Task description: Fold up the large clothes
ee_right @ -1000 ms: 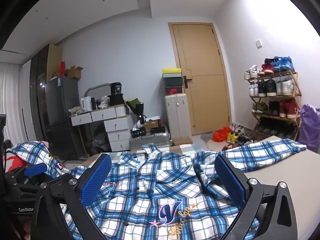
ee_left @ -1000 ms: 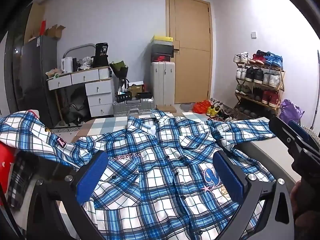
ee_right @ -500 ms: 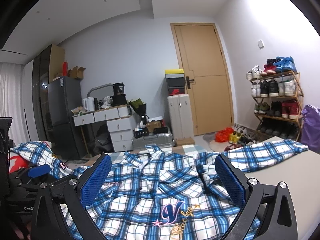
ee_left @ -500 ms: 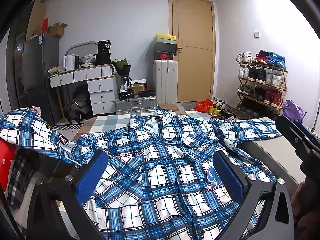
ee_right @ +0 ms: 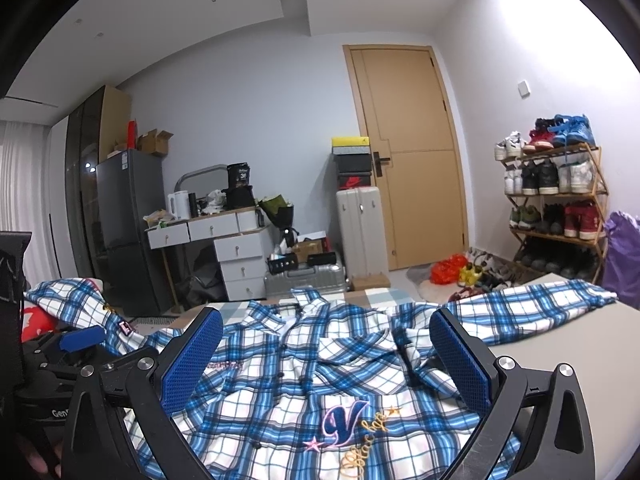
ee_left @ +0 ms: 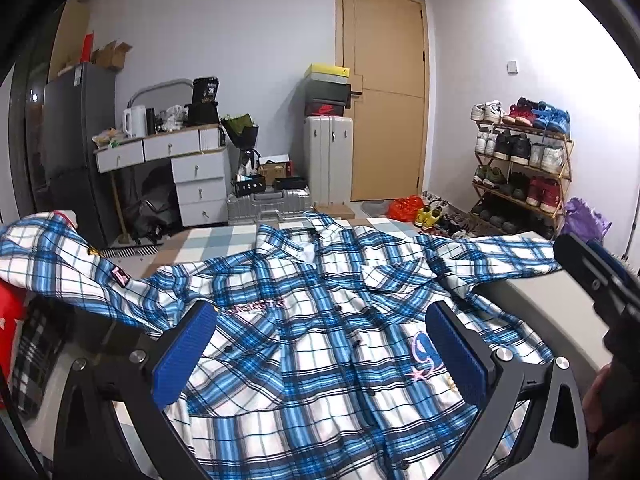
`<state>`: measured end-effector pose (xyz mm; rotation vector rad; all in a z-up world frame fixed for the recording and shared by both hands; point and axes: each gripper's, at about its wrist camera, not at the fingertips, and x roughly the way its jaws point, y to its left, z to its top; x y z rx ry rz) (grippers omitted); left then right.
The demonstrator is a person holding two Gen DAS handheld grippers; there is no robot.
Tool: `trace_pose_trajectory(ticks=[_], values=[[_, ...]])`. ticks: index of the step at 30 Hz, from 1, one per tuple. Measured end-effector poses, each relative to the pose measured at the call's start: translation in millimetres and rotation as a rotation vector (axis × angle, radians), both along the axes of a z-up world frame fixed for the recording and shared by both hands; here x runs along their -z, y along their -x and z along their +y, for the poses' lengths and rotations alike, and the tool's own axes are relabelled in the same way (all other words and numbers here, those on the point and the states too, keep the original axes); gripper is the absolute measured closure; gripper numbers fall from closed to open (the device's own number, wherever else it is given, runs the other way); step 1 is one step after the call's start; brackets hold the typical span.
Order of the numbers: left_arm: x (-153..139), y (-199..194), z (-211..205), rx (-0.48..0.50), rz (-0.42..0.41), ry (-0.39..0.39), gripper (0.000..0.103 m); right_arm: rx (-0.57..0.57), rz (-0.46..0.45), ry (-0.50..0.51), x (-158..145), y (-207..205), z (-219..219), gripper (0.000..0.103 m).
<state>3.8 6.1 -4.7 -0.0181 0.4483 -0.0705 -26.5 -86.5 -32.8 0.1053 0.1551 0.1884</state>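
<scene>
A large blue and white plaid shirt (ee_left: 320, 332) lies spread front up on the bed (ee_left: 532, 300), buttoned, collar at the far end and both sleeves stretched out sideways. An embroidered letter patch (ee_right: 344, 420) shows on its chest. My left gripper (ee_left: 320, 348) hovers open above the shirt's lower front, nothing between its blue pads. My right gripper (ee_right: 328, 360) is open too, above the chest area, holding nothing. The right gripper (ee_left: 600, 280) also shows at the right edge of the left wrist view; the left gripper (ee_right: 80, 340) sits at the left of the right wrist view.
Beyond the bed stand a desk with drawers (ee_right: 224, 240), a dark fridge (ee_right: 124, 232), suitcases (ee_right: 360, 232), a wooden door (ee_right: 408, 160) and a shoe rack (ee_right: 556, 208). A red item (ee_left: 12, 320) and a dark checked cloth (ee_left: 32, 352) lie at the bed's left.
Both grippers have tilted or risen slightly, so the shirt sits a little lower in each view. The shirt itself has not moved and both grippers stay open.
</scene>
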Motion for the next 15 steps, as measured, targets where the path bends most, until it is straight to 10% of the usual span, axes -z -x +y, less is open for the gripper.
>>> trace_pose_trajectory(ticks=[15], values=[[1.4,1.9,-3.5,0.008,0.016,0.007,0.001,-0.012,0.013,-0.016,-0.2,0.3,-3.3,0.0]])
